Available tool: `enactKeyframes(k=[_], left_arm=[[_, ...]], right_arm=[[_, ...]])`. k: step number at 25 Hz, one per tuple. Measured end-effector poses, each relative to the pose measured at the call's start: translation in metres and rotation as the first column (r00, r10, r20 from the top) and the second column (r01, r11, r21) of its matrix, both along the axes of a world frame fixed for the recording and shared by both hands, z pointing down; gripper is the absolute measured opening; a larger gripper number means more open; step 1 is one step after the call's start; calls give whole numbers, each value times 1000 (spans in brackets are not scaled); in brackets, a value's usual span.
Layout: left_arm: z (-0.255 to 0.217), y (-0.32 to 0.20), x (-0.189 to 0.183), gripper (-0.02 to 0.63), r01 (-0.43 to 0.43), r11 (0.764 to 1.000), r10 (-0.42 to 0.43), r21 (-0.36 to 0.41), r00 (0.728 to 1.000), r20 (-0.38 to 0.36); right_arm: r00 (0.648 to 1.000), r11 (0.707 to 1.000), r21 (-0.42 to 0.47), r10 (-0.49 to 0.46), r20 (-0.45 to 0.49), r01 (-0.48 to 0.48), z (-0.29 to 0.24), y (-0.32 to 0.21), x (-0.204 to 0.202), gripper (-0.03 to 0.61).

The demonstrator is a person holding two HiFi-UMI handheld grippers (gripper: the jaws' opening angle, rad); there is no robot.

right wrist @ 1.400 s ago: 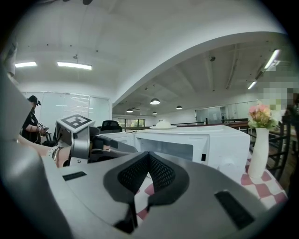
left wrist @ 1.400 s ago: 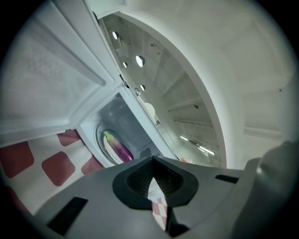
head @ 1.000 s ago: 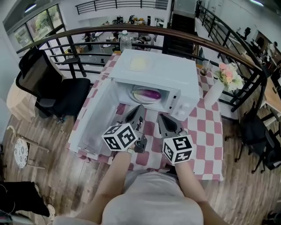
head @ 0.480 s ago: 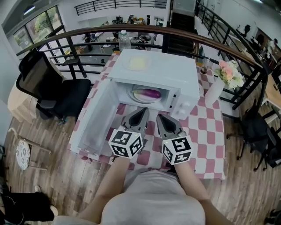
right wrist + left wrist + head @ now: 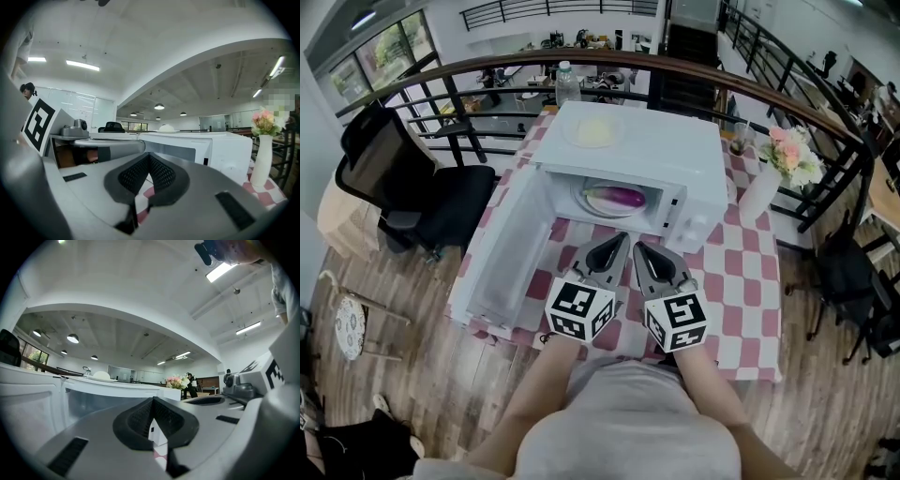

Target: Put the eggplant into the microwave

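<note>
The purple eggplant point(image 5: 619, 197) lies on a plate inside the white microwave point(image 5: 675, 155), whose door point(image 5: 502, 253) hangs open to the left. In front of the opening, above the checkered cloth, my left gripper point(image 5: 616, 244) and right gripper point(image 5: 640, 251) sit side by side and point at the oven. Both are shut and hold nothing. In the left gripper view the pads point(image 5: 143, 416) meet, with the microwave point(image 5: 93, 392) beyond. In the right gripper view the pads point(image 5: 159, 173) also meet, with the microwave point(image 5: 211, 150) ahead.
A white vase of flowers point(image 5: 761, 192) stands right of the microwave and a pale plate point(image 5: 594, 131) lies on its top. A water bottle point(image 5: 568, 86) is behind it. A black chair point(image 5: 422, 202) stands left of the table and a railing point(image 5: 581, 64) runs behind.
My left gripper has rolled and slid to the right, closer to the right gripper. The right gripper has stayed put. The eggplant and the door have not moved.
</note>
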State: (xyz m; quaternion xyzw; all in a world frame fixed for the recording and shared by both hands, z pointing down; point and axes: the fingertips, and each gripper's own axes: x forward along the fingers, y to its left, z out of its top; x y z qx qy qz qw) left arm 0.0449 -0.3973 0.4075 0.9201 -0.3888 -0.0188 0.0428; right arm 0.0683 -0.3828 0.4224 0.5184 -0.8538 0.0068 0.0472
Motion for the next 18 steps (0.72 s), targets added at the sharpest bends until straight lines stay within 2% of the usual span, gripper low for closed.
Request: enactKeyframes(k=[8, 18], left_arm=[[2, 0, 3, 3, 2, 1000, -2, -3, 1000, 12], [5, -1, 1, 3, 17, 1000, -17, -23, 1000, -7]], right_arm=[[1000, 1000, 15, 19, 9, -19, -3, -1, 3, 23], [998, 998, 27, 55, 25, -56, -6, -2, 11, 23]])
